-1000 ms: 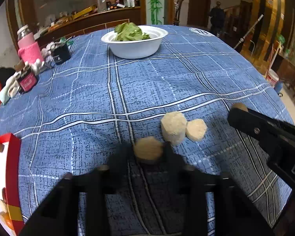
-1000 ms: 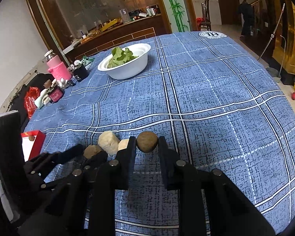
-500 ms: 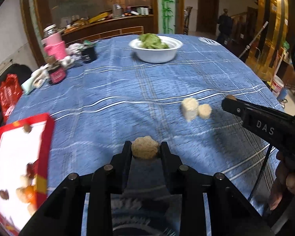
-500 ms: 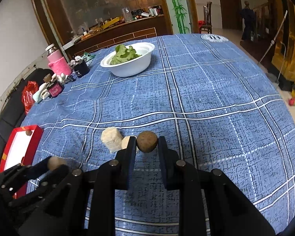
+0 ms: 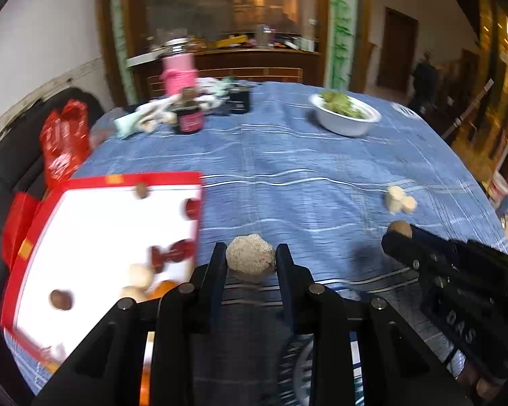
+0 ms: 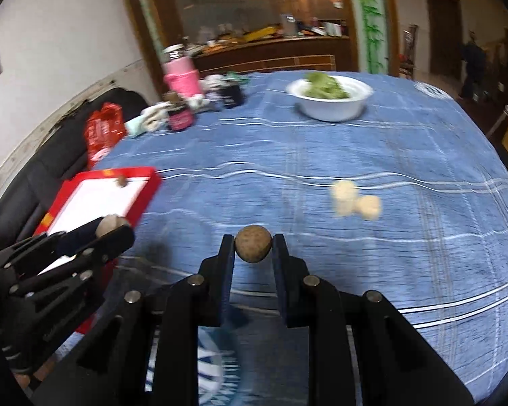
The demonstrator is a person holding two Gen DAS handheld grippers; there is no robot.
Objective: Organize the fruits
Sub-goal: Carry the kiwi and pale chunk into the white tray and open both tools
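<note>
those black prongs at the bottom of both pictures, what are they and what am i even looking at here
They are hand-held grippers; a person carries one in each hand, each with a camera looking along its two fingers.

One picture is from the left gripper, clamped on a rough pale fruit. The other is from the right gripper, clamped on a round brown fruit.

On the blue tablecloth lie two pale pieces, a white bowl of greens, and a red box holding several fruits.

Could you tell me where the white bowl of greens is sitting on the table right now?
The white bowl of greens sits at the far right of the blue tablecloth in both wrist views, right of the black cup.
</note>
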